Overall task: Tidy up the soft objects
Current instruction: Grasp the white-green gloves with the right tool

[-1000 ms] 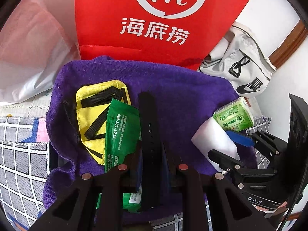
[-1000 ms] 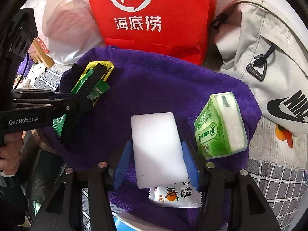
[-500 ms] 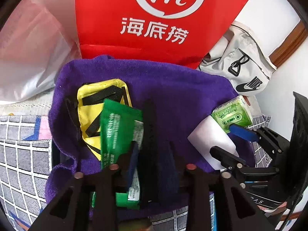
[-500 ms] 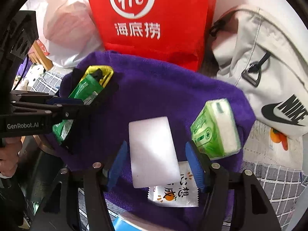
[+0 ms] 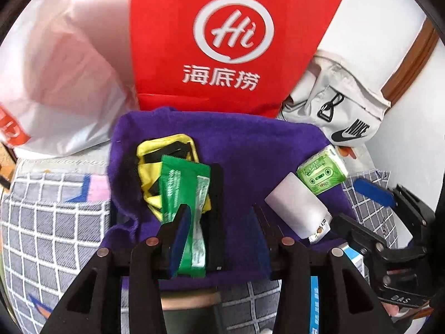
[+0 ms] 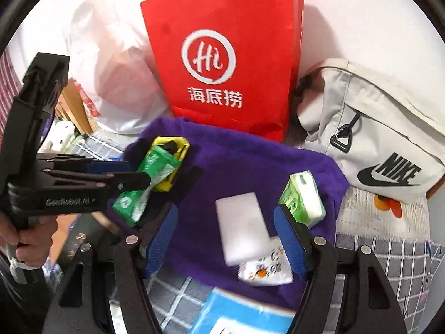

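A purple towel [image 5: 250, 144] carries a yellow pouch [image 5: 167, 146], a green packet [image 5: 178, 186] and a black strap [image 5: 216, 194]. My left gripper [image 5: 219, 236] hovers above the strap with its jaws opening; the strap lies between them untouched. The left gripper [image 6: 133, 174] also shows in the right wrist view. A white sponge [image 6: 240, 228] lies flat on the towel [image 6: 250, 167] between the opening jaws of my right gripper [image 6: 225, 242], clear of both pads. A green tissue pack [image 6: 303, 200] lies just right of the sponge, and a white snack packet [image 6: 267, 267] pokes out from under it.
A red paper bag [image 6: 228, 64] stands behind the towel, with a white plastic bag [image 6: 116, 69] to its left and a white Nike bag [image 6: 375, 144] to its right. A blue pack [image 6: 242, 314] lies at the near edge. A grey checked cloth [image 5: 55, 222] covers the surface.
Both grippers have lifted and spread their jaws. The left one let go of the black strap, the right one let go of the white sponge. Both things stay on the towel.
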Action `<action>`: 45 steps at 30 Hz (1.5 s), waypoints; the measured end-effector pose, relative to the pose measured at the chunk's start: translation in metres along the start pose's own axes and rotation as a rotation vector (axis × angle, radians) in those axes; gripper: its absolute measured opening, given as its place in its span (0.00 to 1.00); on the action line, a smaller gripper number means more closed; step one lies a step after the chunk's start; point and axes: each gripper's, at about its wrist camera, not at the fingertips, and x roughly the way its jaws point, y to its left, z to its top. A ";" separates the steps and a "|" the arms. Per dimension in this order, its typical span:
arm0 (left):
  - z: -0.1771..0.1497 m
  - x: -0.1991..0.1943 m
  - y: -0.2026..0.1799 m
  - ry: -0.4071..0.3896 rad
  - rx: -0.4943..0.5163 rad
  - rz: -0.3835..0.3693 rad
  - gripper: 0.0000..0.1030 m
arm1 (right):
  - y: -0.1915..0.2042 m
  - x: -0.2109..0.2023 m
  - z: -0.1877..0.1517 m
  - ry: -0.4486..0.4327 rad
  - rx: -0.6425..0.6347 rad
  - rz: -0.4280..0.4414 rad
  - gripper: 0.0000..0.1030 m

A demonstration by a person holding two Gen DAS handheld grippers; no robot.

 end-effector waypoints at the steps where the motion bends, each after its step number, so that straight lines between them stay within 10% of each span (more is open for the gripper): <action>1: -0.002 -0.003 0.001 -0.001 -0.004 -0.002 0.40 | 0.003 -0.006 -0.003 -0.003 -0.002 0.001 0.69; 18: -0.107 -0.084 0.028 -0.050 -0.072 -0.024 0.44 | 0.066 -0.070 -0.105 0.031 0.038 0.085 0.69; 33: -0.192 -0.095 0.068 -0.042 -0.168 -0.049 0.44 | 0.141 -0.048 -0.162 0.113 -0.062 0.160 0.69; 45: -0.217 -0.088 0.088 -0.028 -0.189 -0.056 0.44 | 0.149 -0.022 -0.162 0.103 -0.067 -0.024 0.70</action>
